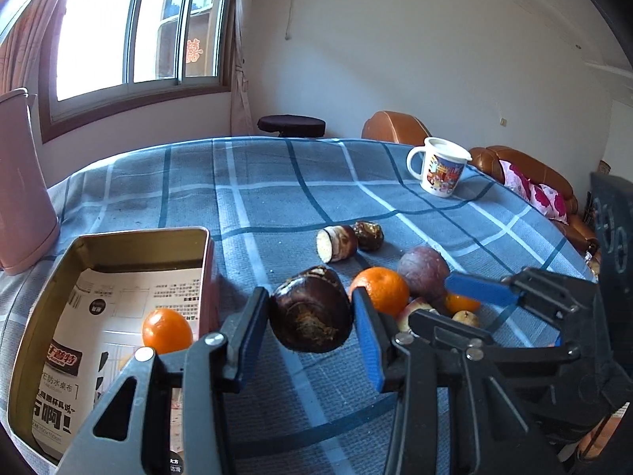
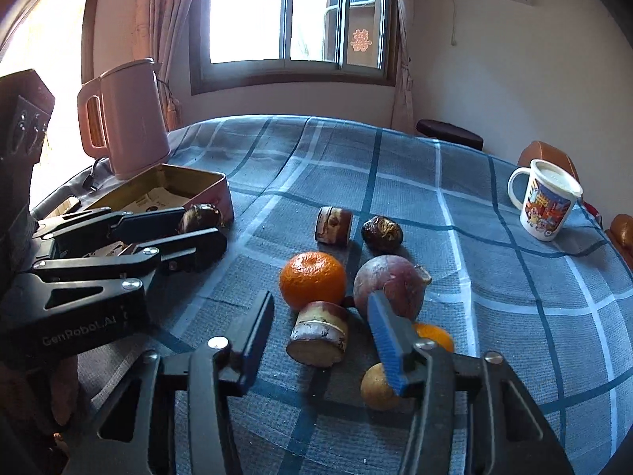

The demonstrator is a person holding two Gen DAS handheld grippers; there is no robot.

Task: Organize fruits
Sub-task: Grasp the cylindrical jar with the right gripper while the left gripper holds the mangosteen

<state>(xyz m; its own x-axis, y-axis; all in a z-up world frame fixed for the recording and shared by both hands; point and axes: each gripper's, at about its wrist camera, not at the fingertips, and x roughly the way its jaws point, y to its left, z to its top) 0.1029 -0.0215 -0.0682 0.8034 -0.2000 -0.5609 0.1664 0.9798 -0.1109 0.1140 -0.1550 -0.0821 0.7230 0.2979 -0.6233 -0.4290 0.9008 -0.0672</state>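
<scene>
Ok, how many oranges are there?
3: an orange in the tin, a big orange on the cloth, a small orange half hidden behind the right tool. More may be hidden.

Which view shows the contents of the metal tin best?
The left wrist view: it looks down into the tin, showing the printed paper lining and one orange inside. The right wrist view shows only its far rim and a strip of paper; the left claw covers the rest.
</scene>
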